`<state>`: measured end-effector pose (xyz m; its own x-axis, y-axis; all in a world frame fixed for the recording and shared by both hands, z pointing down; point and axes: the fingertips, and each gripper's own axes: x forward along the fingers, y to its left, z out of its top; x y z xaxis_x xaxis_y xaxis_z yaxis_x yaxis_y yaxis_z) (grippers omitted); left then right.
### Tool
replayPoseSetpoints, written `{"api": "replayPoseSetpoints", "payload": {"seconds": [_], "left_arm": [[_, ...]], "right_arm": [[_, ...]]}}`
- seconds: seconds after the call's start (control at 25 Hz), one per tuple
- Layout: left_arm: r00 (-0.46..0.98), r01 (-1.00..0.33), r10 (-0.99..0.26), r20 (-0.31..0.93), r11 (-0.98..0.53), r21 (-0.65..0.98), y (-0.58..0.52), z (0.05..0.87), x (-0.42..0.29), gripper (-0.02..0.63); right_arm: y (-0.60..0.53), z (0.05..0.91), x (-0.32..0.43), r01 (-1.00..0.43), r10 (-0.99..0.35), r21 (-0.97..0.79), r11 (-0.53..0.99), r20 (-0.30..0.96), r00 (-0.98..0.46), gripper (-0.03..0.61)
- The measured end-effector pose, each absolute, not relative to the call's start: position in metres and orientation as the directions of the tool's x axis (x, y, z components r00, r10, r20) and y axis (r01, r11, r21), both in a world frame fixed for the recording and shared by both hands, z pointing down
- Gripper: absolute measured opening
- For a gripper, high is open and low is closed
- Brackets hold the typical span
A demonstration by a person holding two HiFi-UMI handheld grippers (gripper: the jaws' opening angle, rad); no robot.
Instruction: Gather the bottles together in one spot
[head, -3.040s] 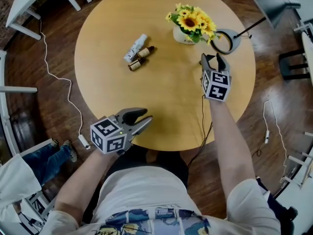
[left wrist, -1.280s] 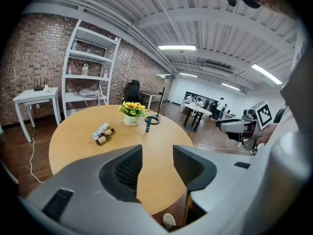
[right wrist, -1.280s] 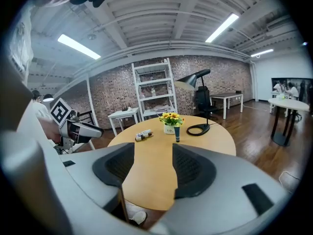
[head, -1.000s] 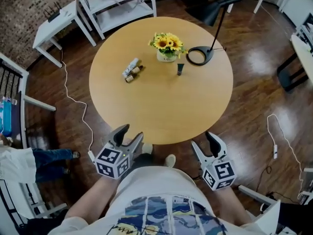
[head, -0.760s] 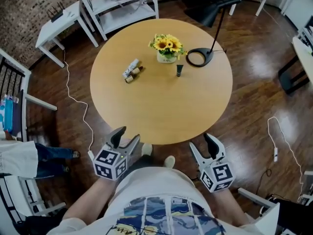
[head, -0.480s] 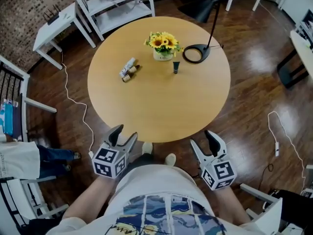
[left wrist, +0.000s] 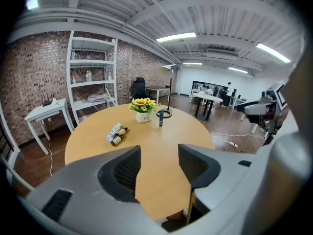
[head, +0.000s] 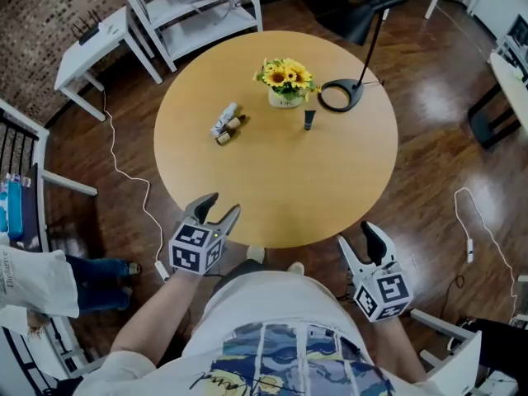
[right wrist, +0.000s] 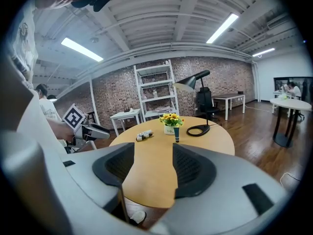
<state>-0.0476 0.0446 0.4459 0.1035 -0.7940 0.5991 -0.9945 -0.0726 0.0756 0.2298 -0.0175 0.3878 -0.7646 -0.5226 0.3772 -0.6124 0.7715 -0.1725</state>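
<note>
On the round wooden table (head: 280,180), a white bottle (head: 223,118) lies at the far left beside two small brown bottles (head: 231,129), all touching. A dark bottle (head: 308,120) stands upright apart from them, in front of the flower vase (head: 286,81). Both grippers hang off the table's near edge. My left gripper (head: 221,206) has its jaws opening, with nothing between them; its own view shows the lying bottles (left wrist: 116,133) far ahead. At the right, my right gripper (head: 360,239) is open and holds nothing, facing the dark bottle (right wrist: 176,134) from a distance.
A black desk lamp with a ring base (head: 341,96) stands right of the vase. White shelving (head: 198,7) and a small white table (head: 91,35) stand beyond the round table. A cable (head: 124,172) runs over the floor at the left, near a seated person's legs (head: 99,275).
Three seconds ago my right gripper was over the table by the lamp; now it is back off the near edge. In the last second my left gripper rose toward the edge and its jaws spread.
</note>
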Motion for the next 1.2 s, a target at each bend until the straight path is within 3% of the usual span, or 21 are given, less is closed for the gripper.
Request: {"api": "replayPoseSetpoints", "payload": {"seconds": [0.4,0.72,1.2], "left_arm": [[0.097,-0.983,-0.697,0.711,-0.179,-0.041,-0.052,0.516,-0.165,0.238],[0.091,-0.975,-0.584,0.807,-0.217,-0.047,-0.104,0.603,-0.232,0.235],[0.143,-0.968,-0.556,0.819,-0.252,-0.002,-0.140,0.648,-0.250,0.233]], "right_arm": [[-0.017,0.394,0.179,-0.656,-0.525,-0.177,0.734,0.465,-0.713,0.268],[-0.011,0.397,0.151,-0.733,-0.574,-0.173,0.657,0.515,-0.636,0.268],[0.001,0.408,0.137,-0.796,-0.605,-0.176,0.580,0.561,-0.565,0.268]]}}
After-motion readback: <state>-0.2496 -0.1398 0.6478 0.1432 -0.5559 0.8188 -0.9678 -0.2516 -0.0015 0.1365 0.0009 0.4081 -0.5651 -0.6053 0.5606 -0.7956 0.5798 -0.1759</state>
